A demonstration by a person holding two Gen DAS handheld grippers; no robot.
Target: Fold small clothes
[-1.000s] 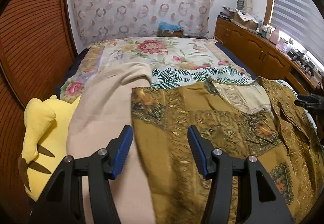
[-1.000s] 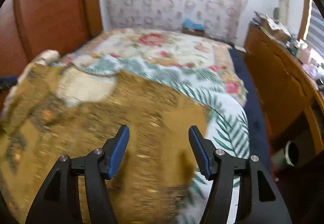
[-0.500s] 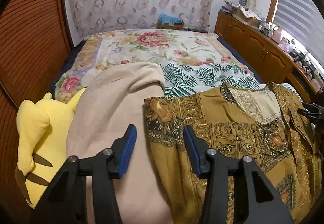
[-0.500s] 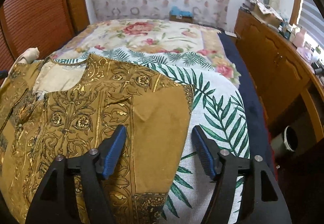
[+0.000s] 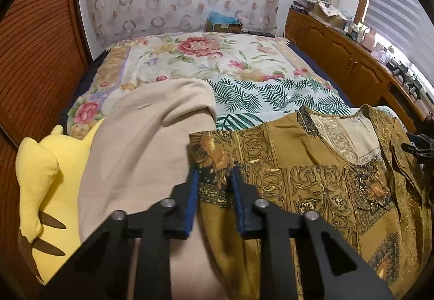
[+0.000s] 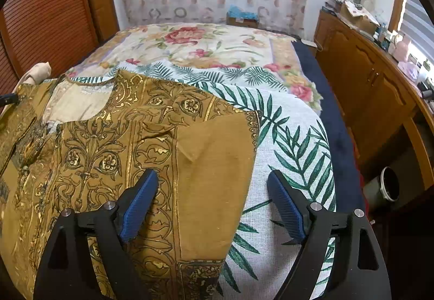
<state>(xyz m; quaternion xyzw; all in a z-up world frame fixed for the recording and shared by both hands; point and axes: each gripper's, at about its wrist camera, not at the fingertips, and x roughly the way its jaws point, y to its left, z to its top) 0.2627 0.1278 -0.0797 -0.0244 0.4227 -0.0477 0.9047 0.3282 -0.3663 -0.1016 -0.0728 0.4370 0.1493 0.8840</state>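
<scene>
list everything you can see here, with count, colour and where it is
patterned top: one, ochre and gold, spread across the near bed
beige cloth: one, beside the top's sleeve
plush toy: one, yellow, near bed edge by the beige cloth
palm-leaf cover: one, white and green, under the top
floral bedspread: one, cream and pink, far half of bed
wooden cabinet: one, brown, along the window side, cluttered on top
left gripper: one, black with blue pads, closing on the top's sleeve edge
right gripper: one, opening above the other sleeve
</scene>
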